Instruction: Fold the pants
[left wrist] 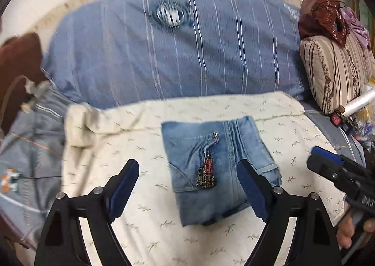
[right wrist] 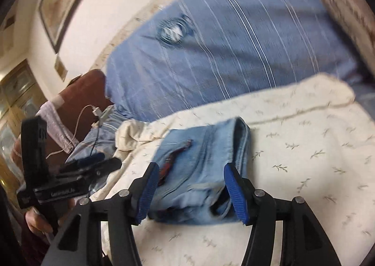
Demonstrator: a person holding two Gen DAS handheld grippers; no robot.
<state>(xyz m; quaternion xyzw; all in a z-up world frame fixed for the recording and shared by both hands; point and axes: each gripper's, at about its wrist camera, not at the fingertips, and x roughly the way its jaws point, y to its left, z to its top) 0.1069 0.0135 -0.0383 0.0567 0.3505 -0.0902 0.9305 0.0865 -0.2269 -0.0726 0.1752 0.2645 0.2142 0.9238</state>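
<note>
The pants (left wrist: 211, 167) are light blue denim, folded into a compact rectangle with a red plaid zipper pull on top. They lie flat on a cream leaf-print cloth (left wrist: 140, 219). My left gripper (left wrist: 187, 162) is open wide above their near end, its pads clear of the fabric. In the right wrist view the pants (right wrist: 201, 167) sit between the fingers of my right gripper (right wrist: 191, 165), which is open, its blue pads (right wrist: 234, 193) flanking the near edge without pressing it. Each gripper shows in the other's view: the right gripper (left wrist: 328, 162) to the right, the left gripper (right wrist: 93, 162) to the left.
A blue striped bedcover (left wrist: 187, 55) rises behind the cloth. A striped cushion (left wrist: 335, 71) with clutter stands at the right. A brown cushion (left wrist: 18, 59) and a white charger cable (right wrist: 93, 111) are at the left. A person's hand (left wrist: 351, 230) holds the right gripper.
</note>
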